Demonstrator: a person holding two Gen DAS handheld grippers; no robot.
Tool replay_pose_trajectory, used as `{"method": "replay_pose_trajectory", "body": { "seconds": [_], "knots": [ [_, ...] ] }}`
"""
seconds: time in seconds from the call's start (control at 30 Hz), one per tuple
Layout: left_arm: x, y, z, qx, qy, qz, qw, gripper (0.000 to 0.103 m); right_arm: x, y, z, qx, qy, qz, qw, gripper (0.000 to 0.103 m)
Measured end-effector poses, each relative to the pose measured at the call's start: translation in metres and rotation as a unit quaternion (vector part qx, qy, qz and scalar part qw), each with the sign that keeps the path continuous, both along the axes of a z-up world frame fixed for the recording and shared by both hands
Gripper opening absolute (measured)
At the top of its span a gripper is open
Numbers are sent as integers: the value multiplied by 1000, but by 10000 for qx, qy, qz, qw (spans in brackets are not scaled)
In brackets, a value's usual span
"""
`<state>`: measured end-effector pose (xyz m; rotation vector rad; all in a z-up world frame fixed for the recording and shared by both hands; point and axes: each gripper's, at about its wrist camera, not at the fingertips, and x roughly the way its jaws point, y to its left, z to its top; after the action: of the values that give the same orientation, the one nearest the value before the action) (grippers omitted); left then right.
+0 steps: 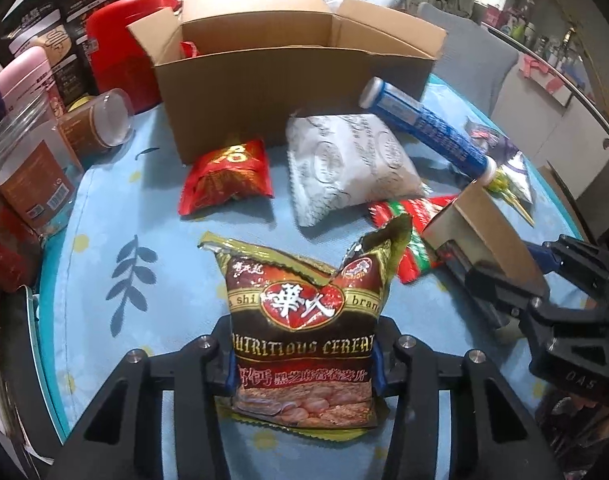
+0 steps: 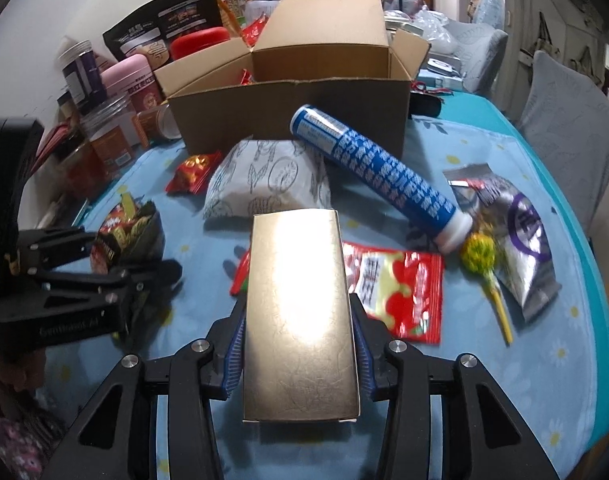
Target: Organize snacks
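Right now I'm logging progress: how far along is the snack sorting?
Early. The cardboard box shows only something red inside. In hand: cereal bag in the left gripper, gold box in the right gripper. Blue tube, white pouch and lollipop remain on the table.

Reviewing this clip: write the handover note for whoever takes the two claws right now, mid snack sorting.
Left claw: shut on the cereal bag.
Right claw: shut on the gold box.
Open cardboard box stands behind the snacks, something red already inside.
Loose on the blue cloth: white pouch, blue tube, small red packet, red-green packet, lollipop, silver-purple bag.
Left: likely box both held items, then the rest.
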<state>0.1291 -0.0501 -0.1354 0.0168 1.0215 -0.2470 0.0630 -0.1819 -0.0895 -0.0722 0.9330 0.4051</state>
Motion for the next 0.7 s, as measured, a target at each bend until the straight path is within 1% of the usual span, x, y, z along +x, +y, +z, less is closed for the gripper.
{"method": "replay_pose_trajectory", "body": {
  "seconds": [0.13,0.23,0.37,0.5,0.6,0.7],
  "knots": [
    [-8,-12,4,-44,76,-267,9996,46,-10,-3,2,-61,35,-33,10000,44],
    [-12,-17,4,22,70,-417,9991,46,-15,-5,3,-106,46,-61,9999,44],
    [-12,-23,0,199,9,-465,9987,46,-19,-6,0,-136,21,-89,9999,45],
    [-12,-27,-3,280,-114,-483,9984,46,-19,-4,-5,-172,6,-116,9998,46],
    [-12,-26,-3,252,-202,-479,9983,46,-15,-1,-12,-224,82,-150,9996,46],
    [-9,-26,-4,174,-214,-445,9986,46,-15,1,-13,-251,4,-160,9996,46]
  ]
}}
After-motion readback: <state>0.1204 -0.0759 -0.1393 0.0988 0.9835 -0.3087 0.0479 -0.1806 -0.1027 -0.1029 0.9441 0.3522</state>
